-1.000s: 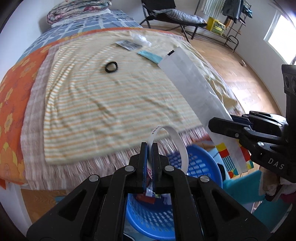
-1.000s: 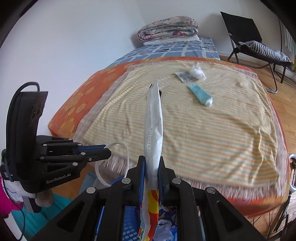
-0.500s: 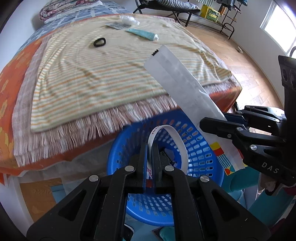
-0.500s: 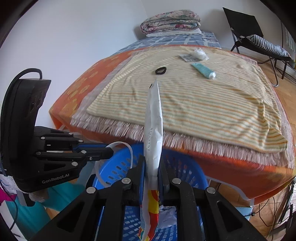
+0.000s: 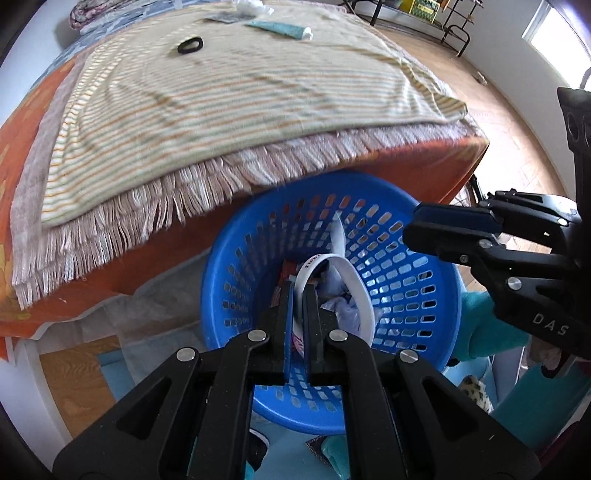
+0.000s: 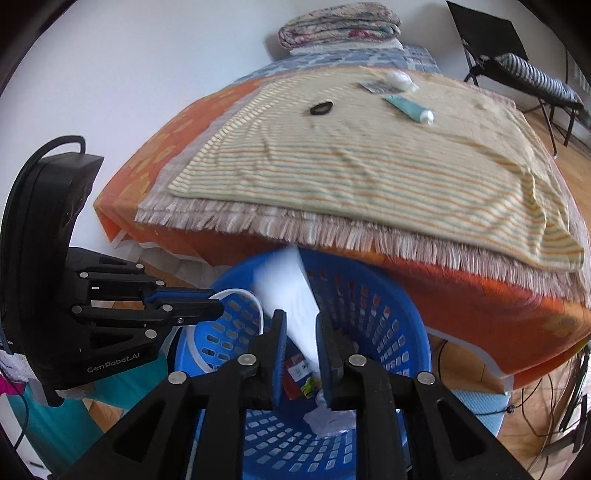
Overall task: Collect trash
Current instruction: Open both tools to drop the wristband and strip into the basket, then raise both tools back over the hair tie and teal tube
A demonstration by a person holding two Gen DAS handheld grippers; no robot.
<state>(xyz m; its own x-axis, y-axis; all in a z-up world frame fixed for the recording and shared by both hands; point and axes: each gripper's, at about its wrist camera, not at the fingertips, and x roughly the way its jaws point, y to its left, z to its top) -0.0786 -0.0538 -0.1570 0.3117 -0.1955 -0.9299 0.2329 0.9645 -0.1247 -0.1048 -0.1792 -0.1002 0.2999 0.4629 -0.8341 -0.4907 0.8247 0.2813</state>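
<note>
Wrapper: a long white wrapper [image 6: 295,306] with a coloured printed end is seen between the parted fingers of the right claw [image 6: 300,354], untouched by them and blurred, its lower end inside the basket.
Strip: a curled white strip [image 5: 343,284] is pinched at its lower end in the left claw [image 5: 298,317] and is held above the inside of the basket.
Basket: a blue perforated basket [image 5: 417,295] is placed on the floor just beside the foot of the bed, directly under both claws; crumpled white and coloured scraps [image 6: 325,417] are seen at its bottom.
Left claw: the fingers are drawn close together on the strip, with only a narrow gap left between them.
Right claw: the fingers are spread apart and nothing is gripped by them.
Bed: the bed [image 6: 461,306] is covered with an orange sheet, and a striped fringed blanket [image 5: 221,99] is laid on top.
Things on the blanket: a black ring [image 5: 190,45], a teal tube [image 5: 280,29], a flat grey packet [image 6: 376,87] and a white wad [image 6: 400,79] are left near the far end, well apart from the basket.
Behind: folded bedding [image 6: 340,22] is stacked at the head of the bed, and a black folding chair [image 6: 517,62] is set on the wooden floor to the right.
</note>
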